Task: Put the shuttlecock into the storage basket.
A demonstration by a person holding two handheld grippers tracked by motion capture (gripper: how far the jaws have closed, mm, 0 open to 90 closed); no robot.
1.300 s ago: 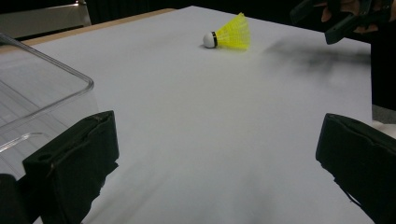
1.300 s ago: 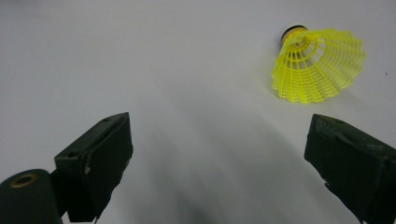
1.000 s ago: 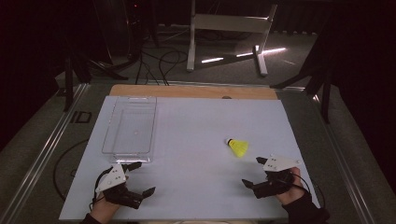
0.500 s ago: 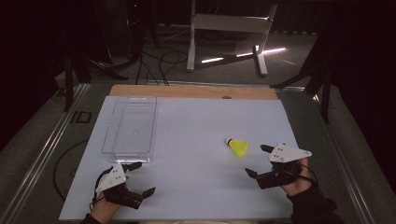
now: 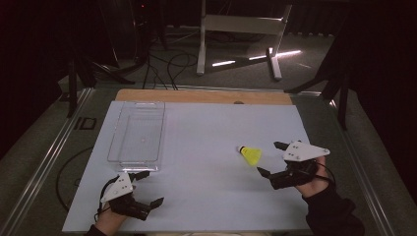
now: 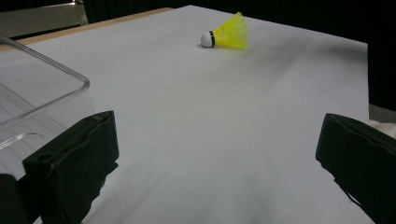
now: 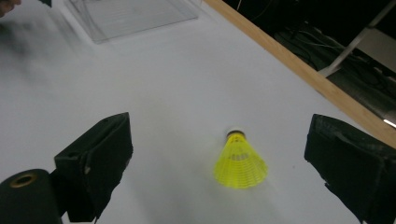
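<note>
Lying between spread right gripper (image 7: 219, 163) fingers: yellow shuttlecock (image 7: 239, 161).

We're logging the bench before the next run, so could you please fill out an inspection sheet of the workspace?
Surface: white sheet over a table with a wooden far edge.
Job's things: yellow shuttlecock lying on its side; clear tray, nothing in it.
Clutter: nothing seen.
Grippers: left tongs open near the tray's corner; right tongs open, close to the shuttlecock, not touching it.
Cables: some on the floor beyond the table; one loop left of the sheet.
Surroundings: dark room, white stand behind.
</note>
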